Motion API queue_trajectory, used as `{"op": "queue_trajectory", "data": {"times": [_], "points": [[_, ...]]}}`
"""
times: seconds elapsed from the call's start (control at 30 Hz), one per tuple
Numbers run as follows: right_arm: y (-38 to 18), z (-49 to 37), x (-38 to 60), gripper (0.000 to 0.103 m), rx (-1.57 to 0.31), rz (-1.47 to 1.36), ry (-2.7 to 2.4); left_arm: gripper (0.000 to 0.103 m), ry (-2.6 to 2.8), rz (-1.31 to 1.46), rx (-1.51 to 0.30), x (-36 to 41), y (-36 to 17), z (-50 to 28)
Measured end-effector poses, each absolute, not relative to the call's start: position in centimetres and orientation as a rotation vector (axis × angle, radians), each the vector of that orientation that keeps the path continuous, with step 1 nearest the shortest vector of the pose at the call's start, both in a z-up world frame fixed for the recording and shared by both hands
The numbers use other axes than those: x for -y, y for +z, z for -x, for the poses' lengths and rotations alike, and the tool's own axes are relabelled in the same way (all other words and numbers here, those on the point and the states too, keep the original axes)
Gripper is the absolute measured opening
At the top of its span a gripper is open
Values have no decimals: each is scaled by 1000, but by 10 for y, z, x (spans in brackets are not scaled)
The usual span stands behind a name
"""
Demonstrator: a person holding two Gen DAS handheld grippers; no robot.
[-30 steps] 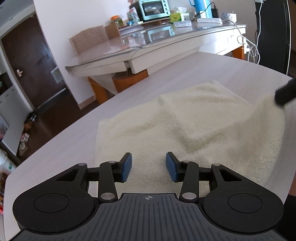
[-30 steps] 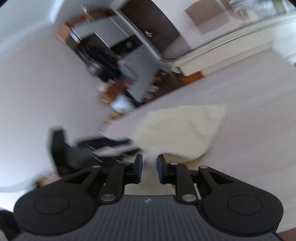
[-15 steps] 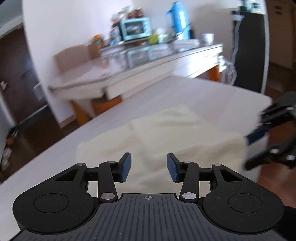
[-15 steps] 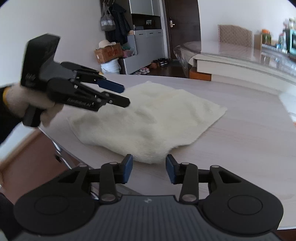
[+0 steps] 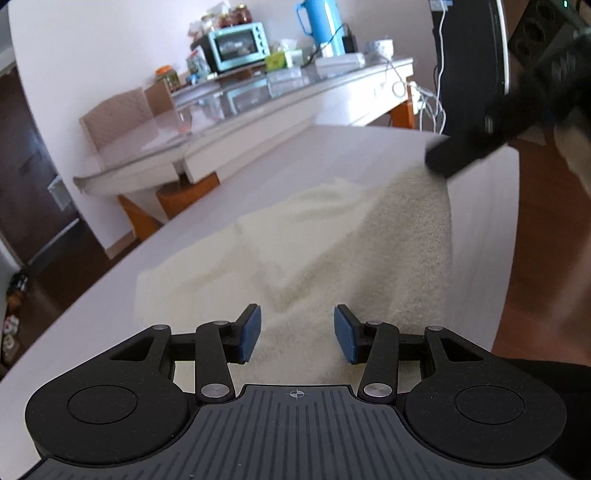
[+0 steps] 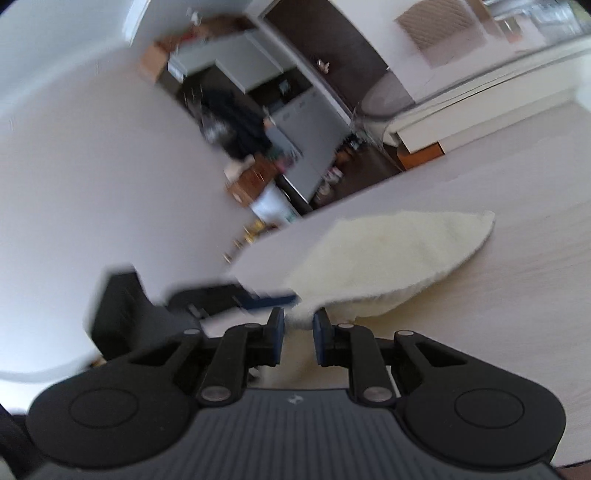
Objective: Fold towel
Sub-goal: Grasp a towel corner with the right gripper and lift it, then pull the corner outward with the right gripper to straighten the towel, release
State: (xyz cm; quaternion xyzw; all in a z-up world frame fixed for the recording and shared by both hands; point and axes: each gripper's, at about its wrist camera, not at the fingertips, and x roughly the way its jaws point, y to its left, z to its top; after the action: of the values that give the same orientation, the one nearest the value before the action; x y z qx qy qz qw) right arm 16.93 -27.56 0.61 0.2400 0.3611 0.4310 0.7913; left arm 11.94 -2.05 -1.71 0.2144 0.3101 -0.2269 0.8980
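Note:
A cream towel (image 5: 332, 251) lies on the pale wooden table (image 5: 332, 147), folded over itself. My left gripper (image 5: 297, 338) is open, its blue pads over the towel's near edge, holding nothing. My right gripper (image 6: 298, 336) is shut on a corner of the towel (image 6: 388, 254) and lifts that corner off the table. In the left wrist view the right gripper (image 5: 443, 162) shows at the upper right with the towel rising to it. In the right wrist view the left gripper (image 6: 258, 299) shows blurred at the towel's left side.
A second table (image 5: 258, 110) stands behind with a teal toaster oven (image 5: 236, 46), a blue kettle (image 5: 321, 24) and boxes. A chair (image 5: 122, 114) is at its left. The table's right edge (image 5: 513, 236) drops to a brown floor. A dark door (image 6: 332, 44) and cabinets are beyond.
My right gripper went from open in front of the towel to shut on its corner and raised it. My left gripper stayed open at the near edge.

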Motion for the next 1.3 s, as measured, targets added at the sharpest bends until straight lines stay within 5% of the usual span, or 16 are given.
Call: {"op": "queue_trajectory", "data": {"times": [0.23, 0.43, 0.77, 0.9, 1.3], "points": [[3, -164, 273, 33, -758, -387, 876, 56, -442, -428, -649, 18, -23, -130], [-8, -129, 255, 33, -777, 35, 792, 57, -445, -408, -647, 15, -23, -132], [-19, -134, 227, 32, -738, 87, 800, 57, -443, -406, -643, 17, -21, -130], [-21, -136, 223, 3, -738, 108, 767, 58, -439, -385, -645, 15, -22, -130], [2, -104, 275, 2, -835, 17, 687, 60, -315, -351, -642, 31, -23, -146]]}}
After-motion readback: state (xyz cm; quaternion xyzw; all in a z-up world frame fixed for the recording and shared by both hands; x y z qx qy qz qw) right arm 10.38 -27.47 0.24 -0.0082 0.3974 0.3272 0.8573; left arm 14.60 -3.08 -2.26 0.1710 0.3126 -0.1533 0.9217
